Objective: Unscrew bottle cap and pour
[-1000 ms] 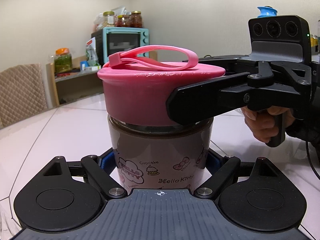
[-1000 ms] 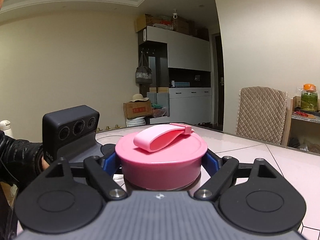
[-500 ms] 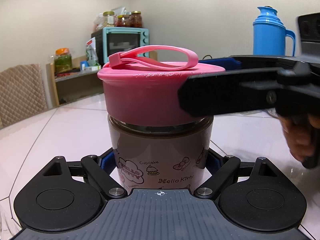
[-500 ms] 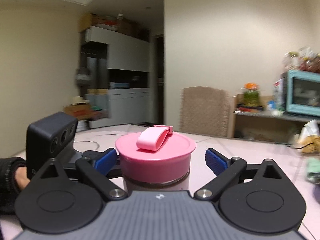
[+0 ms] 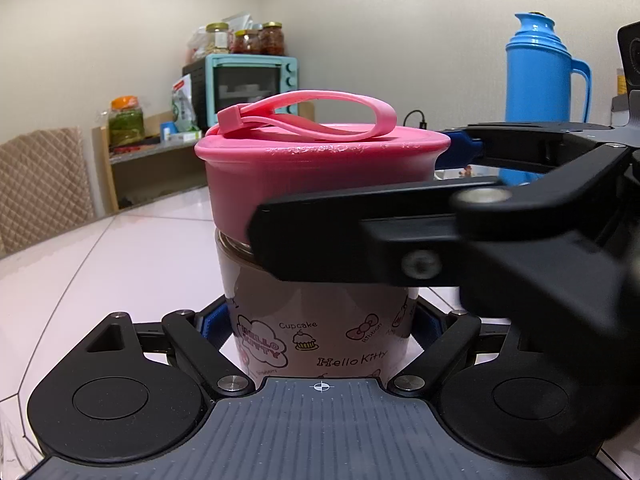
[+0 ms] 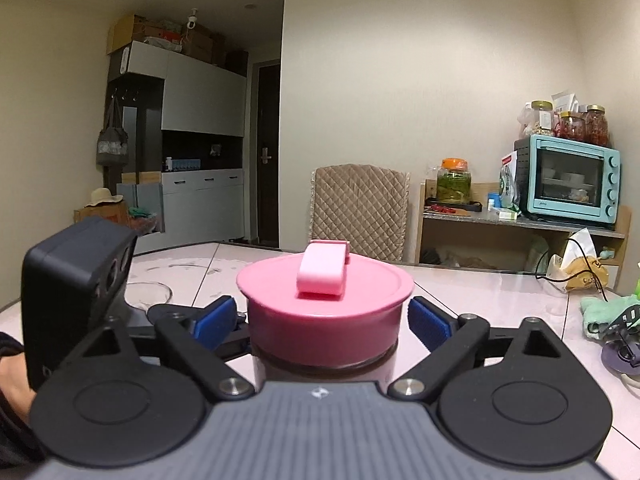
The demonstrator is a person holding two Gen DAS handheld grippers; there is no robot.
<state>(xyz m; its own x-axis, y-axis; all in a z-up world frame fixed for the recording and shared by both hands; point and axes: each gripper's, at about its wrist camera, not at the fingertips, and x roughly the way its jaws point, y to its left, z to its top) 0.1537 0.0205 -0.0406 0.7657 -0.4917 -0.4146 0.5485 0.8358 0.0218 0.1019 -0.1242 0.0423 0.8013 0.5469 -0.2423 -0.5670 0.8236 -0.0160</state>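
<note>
A brown Hello Kitty bottle (image 5: 320, 320) with a wide pink cap (image 5: 320, 172) and a pink loop strap stands on the white table. My left gripper (image 5: 316, 320) is shut on the bottle's body, its blue pads pressed to both sides. My right gripper (image 6: 322, 320) is level with the pink cap (image 6: 324, 312); its blue pads (image 6: 426, 322) stand a little apart from the cap on both sides, so it is open. In the left wrist view the right gripper's black fingers (image 5: 360, 236) reach in from the right around the cap.
A blue thermos (image 5: 540, 96) stands behind on the right. A glass bowl (image 6: 148, 292) sits on the table at the left. A cable, a bag and a green cloth (image 6: 600, 312) lie at the right. A chair (image 6: 360, 212) and a shelf with a teal oven (image 6: 568, 184) are beyond the table.
My right gripper let go of the cap and swung around the bottle, so its view turned from the cabinet toward the oven. The left gripper and the bottle stayed still.
</note>
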